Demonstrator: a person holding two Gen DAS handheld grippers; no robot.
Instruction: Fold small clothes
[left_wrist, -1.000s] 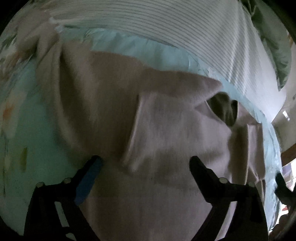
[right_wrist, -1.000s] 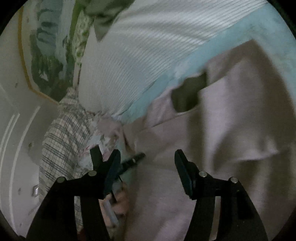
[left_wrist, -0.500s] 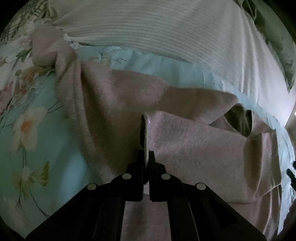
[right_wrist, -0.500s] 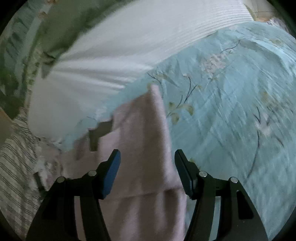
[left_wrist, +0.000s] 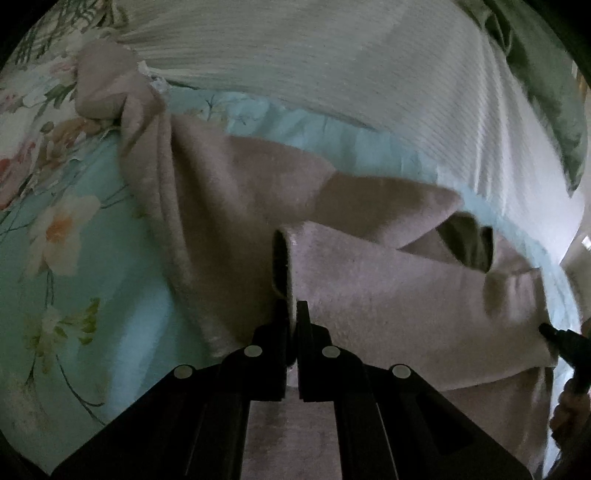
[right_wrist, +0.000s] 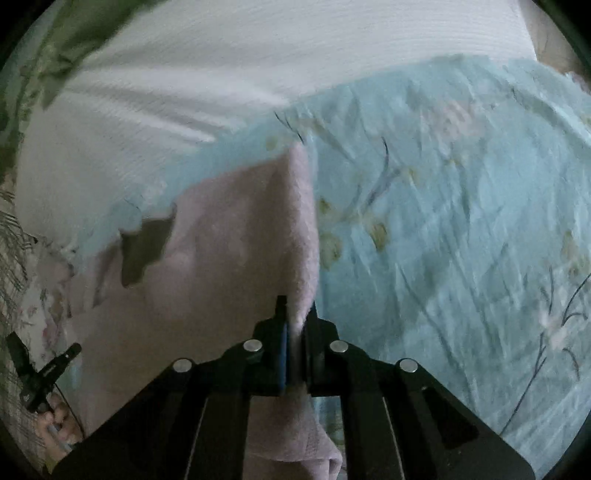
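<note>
While both claws grip cloth, notes as follows.

Left gripper (left_wrist: 292, 314): jaws pinched together on an upright folded edge of the pinkish fleece garment (left_wrist: 388, 288); fabric sandwiched between the pads, no gap showing.

Right gripper (right_wrist: 295, 314): jaws narrowed onto the garment's (right_wrist: 229, 251) right-hand edge; a ridge of fleece sits clamped between them, blue pad lining visible on the left finger (right_wrist: 283, 354).

Garment position: spread on the floral bedsheet (left_wrist: 74, 295); in the left wrist view it fills centre to 4 o'clock, one sleeve-like end trailing to a bunched knot at 10 o'clock. Dark neck opening (left_wrist: 465, 240) at 2 o'clock from the left claw; in the right wrist view the same dark opening (right_wrist: 147, 247) lies at 9 o'clock.

Sheet: pale aqua with white-and-orange blossoms and thin stems; bare sheet runs from 12 to 4 o'clock in the right wrist view.

White ribbed cover (left_wrist: 332, 74): across 12 o'clock in both views, touching the sheet's far edge.

Green cloth (left_wrist: 546, 92): 1 o'clock, left wrist view.

Writing, labels, brands: none legible; right wrist view blurred.

Other claw's tip (left_wrist: 554, 332): at 3 o'clock in the left wrist view, against the garment's right edge.
</note>
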